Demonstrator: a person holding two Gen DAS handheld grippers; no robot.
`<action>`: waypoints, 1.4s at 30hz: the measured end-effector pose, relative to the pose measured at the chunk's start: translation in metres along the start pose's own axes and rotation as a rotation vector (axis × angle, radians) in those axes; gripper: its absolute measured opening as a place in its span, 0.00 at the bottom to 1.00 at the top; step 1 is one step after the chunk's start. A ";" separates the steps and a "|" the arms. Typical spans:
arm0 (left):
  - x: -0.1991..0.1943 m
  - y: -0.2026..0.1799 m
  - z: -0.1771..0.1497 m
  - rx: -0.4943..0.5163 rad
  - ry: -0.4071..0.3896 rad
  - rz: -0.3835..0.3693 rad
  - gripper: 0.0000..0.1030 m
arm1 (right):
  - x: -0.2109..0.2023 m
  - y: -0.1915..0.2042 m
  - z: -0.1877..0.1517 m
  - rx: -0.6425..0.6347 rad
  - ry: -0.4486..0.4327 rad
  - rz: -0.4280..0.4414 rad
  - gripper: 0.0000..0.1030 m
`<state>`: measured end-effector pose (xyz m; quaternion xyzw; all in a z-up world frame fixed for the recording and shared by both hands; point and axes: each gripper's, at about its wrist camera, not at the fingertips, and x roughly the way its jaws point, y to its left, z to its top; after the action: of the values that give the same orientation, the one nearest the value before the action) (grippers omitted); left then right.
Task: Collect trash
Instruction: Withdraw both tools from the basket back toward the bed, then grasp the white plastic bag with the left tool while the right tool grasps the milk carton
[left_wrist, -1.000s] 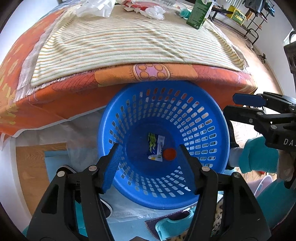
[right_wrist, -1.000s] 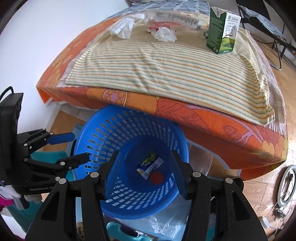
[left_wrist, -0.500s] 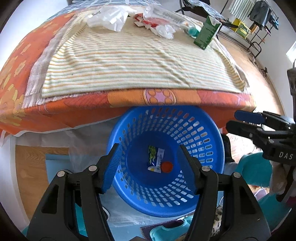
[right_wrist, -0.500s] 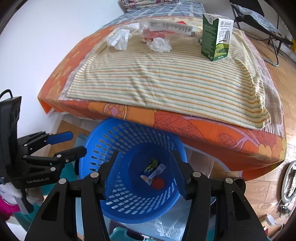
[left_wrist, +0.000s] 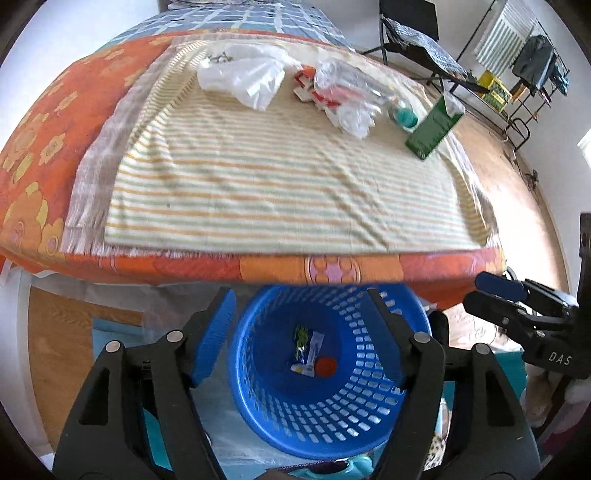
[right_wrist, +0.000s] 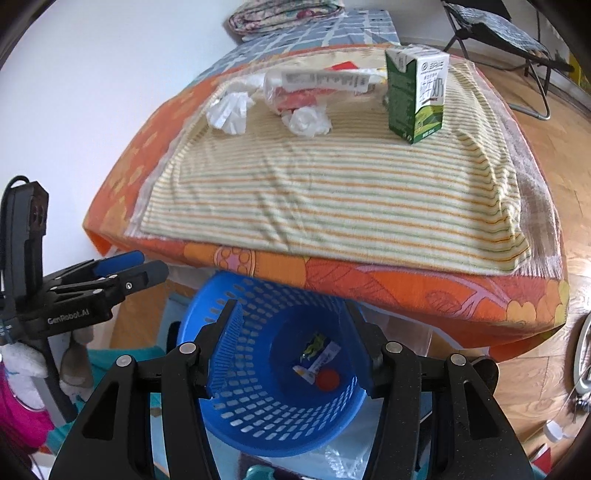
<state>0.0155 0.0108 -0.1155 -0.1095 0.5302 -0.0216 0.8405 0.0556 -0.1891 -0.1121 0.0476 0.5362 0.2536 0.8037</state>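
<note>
The left gripper (left_wrist: 301, 334) hung above the blue basket (left_wrist: 328, 413), its jaws just widened and empty. The right gripper (right_wrist: 291, 341) hung beside it over the same basket, jaws partly apart, also empty. The remaining trash lay well beyond both, on the striped towel (right_wrist: 332, 199) at the far end of the bed: a crumpled bag (left_wrist: 245, 75), wrappers (left_wrist: 340, 86), and a milk carton (right_wrist: 415, 92) standing upright, long axis vertical. The basket held a small packet (right_wrist: 317, 356) and a red cap (right_wrist: 328, 379).
</note>
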 end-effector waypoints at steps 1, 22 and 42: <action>-0.001 0.001 0.005 -0.010 -0.003 -0.002 0.71 | -0.002 -0.001 0.002 0.008 -0.004 0.003 0.55; 0.010 0.067 0.143 -0.259 -0.095 0.021 0.71 | -0.035 -0.037 0.080 0.090 -0.107 -0.038 0.63; 0.078 0.119 0.212 -0.579 -0.035 -0.054 0.73 | -0.042 -0.074 0.147 0.183 -0.218 -0.075 0.66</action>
<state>0.2298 0.1488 -0.1217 -0.3593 0.4967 0.1100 0.7823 0.1996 -0.2443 -0.0408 0.1278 0.4678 0.1668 0.8585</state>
